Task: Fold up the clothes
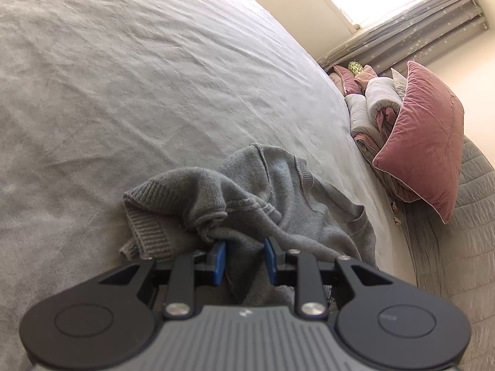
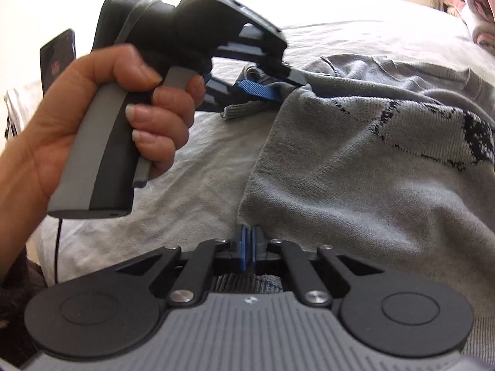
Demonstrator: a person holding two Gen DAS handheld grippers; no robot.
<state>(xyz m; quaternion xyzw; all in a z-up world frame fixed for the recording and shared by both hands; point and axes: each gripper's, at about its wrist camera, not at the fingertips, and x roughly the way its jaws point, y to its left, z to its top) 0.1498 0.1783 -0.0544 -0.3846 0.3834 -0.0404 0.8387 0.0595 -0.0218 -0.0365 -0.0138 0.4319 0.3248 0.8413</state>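
A grey knit sweater with a black pattern lies bunched on the pale bed sheet. My left gripper has its blue pads apart, with sweater fabric draped between and over them. It also shows in the right wrist view, held in a hand, at the sweater's ribbed cuff. My right gripper has its pads pressed together on the sweater's near edge.
A pink cushion and rolled bedding lie at the head of the bed, under a window with grey curtains. A quilted grey cover lies beside them. A dark phone stands at the far left.
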